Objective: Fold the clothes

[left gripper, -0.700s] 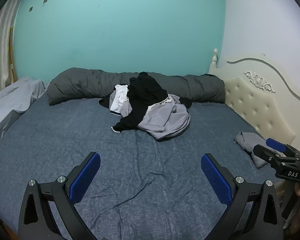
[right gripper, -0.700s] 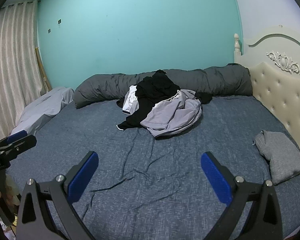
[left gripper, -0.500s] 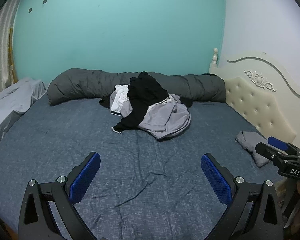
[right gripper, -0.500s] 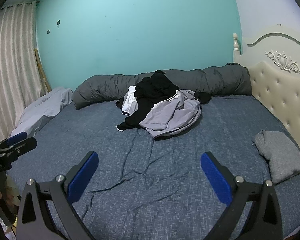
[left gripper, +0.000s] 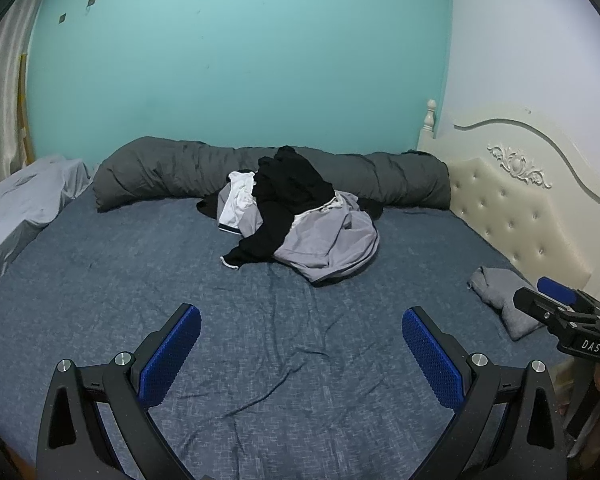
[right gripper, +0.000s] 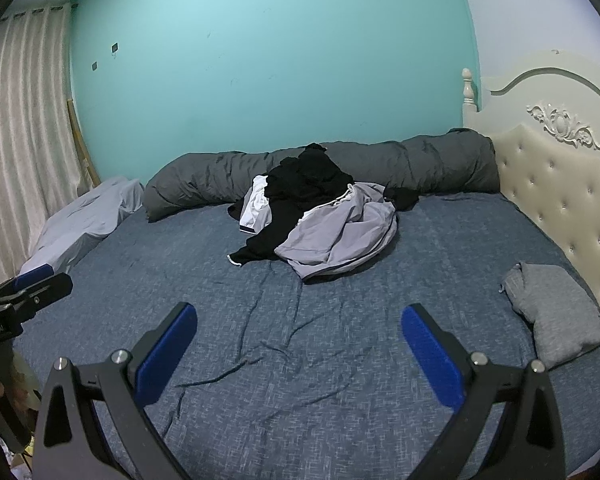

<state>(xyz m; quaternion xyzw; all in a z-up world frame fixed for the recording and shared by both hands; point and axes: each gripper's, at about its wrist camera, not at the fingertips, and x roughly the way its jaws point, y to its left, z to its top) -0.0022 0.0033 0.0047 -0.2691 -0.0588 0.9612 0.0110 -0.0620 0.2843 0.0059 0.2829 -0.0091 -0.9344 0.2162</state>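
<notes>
Two pairs of tongs are held wide apart over the near part of the bed [left gripper: 80,280], and nothing is gripped by either. The left tongs [left gripper: 301,354] are seen with only creased blue sheet between their blue pads; the same is shown for the right tongs [right gripper: 299,350]. Against the view of a moment ago, almost nothing has been altered: the pile of clothes [left gripper: 300,216] has crept only a shade nearer in both cameras, and no garment has been disturbed. So the folding of the pile is judged not yet begun, with an approach at most under way.

The pile is found at the middle of the bed, leaning against the rolled grey duvet [left gripper: 160,172] by the wall: a black garment [left gripper: 292,184] is draped over a pale grey one [left gripper: 332,244], with a white piece [left gripper: 240,196] tucked at its left. A folded grey garment [right gripper: 556,312] is laid well apart, beside the padded headboard [right gripper: 560,200]. A pale sheet-covered heap [right gripper: 84,216] is seen at the far left edge, near the curtain [right gripper: 24,128].

Nothing is set between the tongs and the pile. The tangle itself is judged the obstacle: the black piece would have to be lifted clear first.
</notes>
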